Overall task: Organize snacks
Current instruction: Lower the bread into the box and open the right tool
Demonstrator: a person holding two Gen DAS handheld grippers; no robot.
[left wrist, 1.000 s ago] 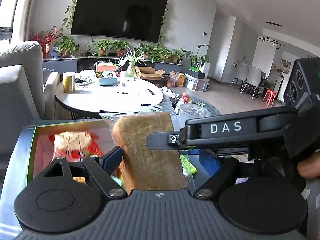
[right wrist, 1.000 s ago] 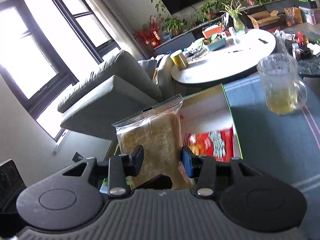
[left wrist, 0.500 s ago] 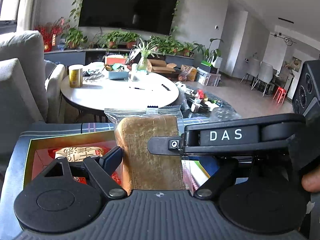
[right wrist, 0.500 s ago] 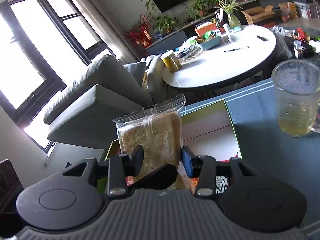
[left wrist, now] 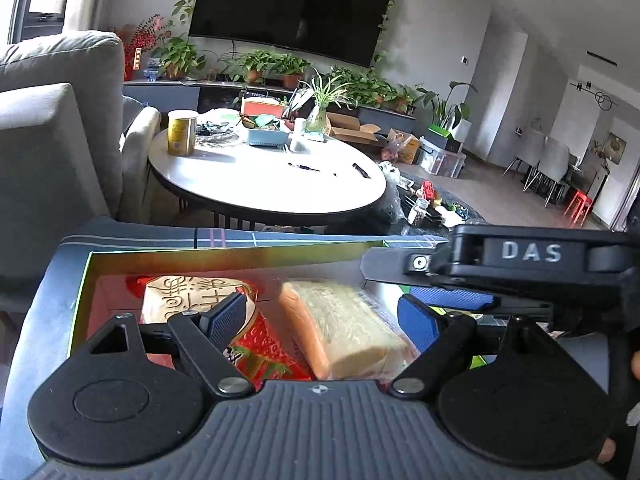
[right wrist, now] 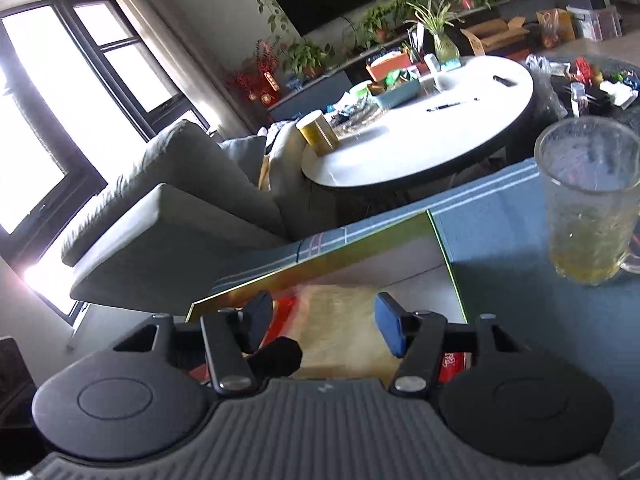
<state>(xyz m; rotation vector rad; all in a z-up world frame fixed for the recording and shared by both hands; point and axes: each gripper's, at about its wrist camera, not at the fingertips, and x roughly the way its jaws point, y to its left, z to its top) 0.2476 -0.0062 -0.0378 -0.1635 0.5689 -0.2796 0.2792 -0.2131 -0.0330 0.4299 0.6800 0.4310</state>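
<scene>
Right tool (right wrist: 323, 326) opening, wrapped bread slice (right wrist: 340, 332) loose between its pads, dropping into the snack box (right wrist: 320, 264). Left tool (left wrist: 320, 320) wide, empty, lower centre.

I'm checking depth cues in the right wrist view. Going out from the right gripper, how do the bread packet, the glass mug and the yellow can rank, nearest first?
1. bread packet, in the box, between the opening jaws of the right gripper.
2. glass mug, to the right on the blue cloth.
3. yellow can, on the round white table's near-left edge.
</scene>
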